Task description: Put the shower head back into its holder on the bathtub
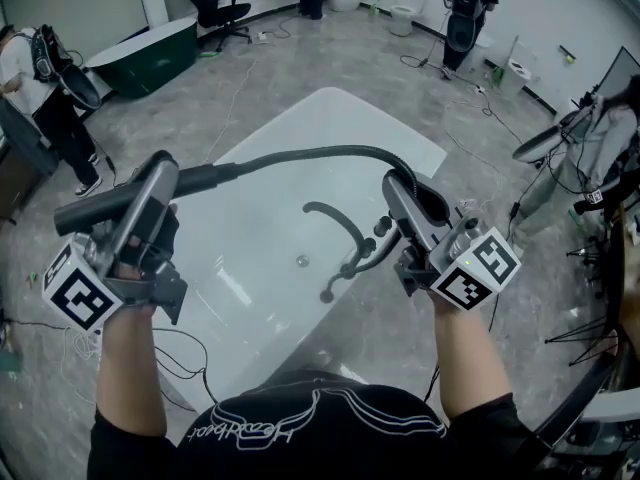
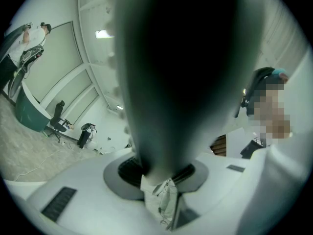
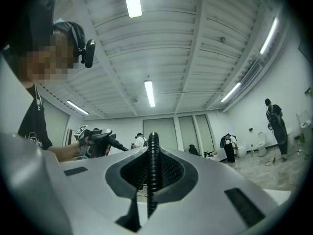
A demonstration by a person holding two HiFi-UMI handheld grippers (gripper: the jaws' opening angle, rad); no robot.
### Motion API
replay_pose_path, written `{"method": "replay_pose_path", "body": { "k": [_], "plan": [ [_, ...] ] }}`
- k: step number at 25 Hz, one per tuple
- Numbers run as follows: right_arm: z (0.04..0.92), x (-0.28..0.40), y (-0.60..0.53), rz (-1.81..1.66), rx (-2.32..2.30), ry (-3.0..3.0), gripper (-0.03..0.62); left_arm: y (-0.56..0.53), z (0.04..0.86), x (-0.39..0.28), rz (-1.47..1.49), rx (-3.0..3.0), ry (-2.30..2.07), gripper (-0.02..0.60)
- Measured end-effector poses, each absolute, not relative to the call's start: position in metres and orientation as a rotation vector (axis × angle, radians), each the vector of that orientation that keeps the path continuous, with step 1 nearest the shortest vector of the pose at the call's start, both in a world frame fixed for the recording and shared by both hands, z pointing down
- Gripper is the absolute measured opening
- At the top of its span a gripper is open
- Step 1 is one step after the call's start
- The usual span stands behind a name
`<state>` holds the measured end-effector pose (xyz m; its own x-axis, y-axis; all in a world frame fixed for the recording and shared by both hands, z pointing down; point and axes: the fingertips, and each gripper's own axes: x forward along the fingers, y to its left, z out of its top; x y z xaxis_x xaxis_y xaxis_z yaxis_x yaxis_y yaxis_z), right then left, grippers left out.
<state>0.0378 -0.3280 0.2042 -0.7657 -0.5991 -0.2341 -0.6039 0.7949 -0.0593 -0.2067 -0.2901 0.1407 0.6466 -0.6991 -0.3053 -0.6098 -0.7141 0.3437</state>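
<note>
The black shower head (image 1: 105,203) is a dark bar held level over the left rim of the white bathtub (image 1: 260,138). My left gripper (image 1: 160,173) is shut on it, and in the left gripper view the shower head (image 2: 176,77) fills the space between the jaws as a thick dark blur. Its black ribbed hose (image 1: 320,153) arcs right to my right gripper (image 1: 400,193), which is shut on the hose (image 3: 152,155). Below the hose, the black tap fitting (image 1: 345,243) with its curved spout stands at the tub's near rim.
A dark green tub (image 1: 150,53) and an office chair (image 1: 215,8) stand at the back left. People stand at the far left (image 1: 45,88), at the back (image 1: 465,8) and at the right (image 1: 590,153). Cables lie on the grey floor (image 1: 470,108).
</note>
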Motion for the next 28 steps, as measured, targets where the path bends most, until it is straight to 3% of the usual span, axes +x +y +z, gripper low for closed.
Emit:
{"method": "replay_pose_path", "body": {
  "k": [16,28],
  "plan": [
    [0.300,-0.003,-0.348,-0.171,-0.923,2.831,0.034,-0.302,0.198,-0.240,-0.588,2.532,-1.177,0.115],
    [0.423,-0.030,-0.346,-0.392,-0.924,3.003,0.034,-0.313,0.219,-0.249,-0.529,2.484,-1.199,0.115]
  ]
}}
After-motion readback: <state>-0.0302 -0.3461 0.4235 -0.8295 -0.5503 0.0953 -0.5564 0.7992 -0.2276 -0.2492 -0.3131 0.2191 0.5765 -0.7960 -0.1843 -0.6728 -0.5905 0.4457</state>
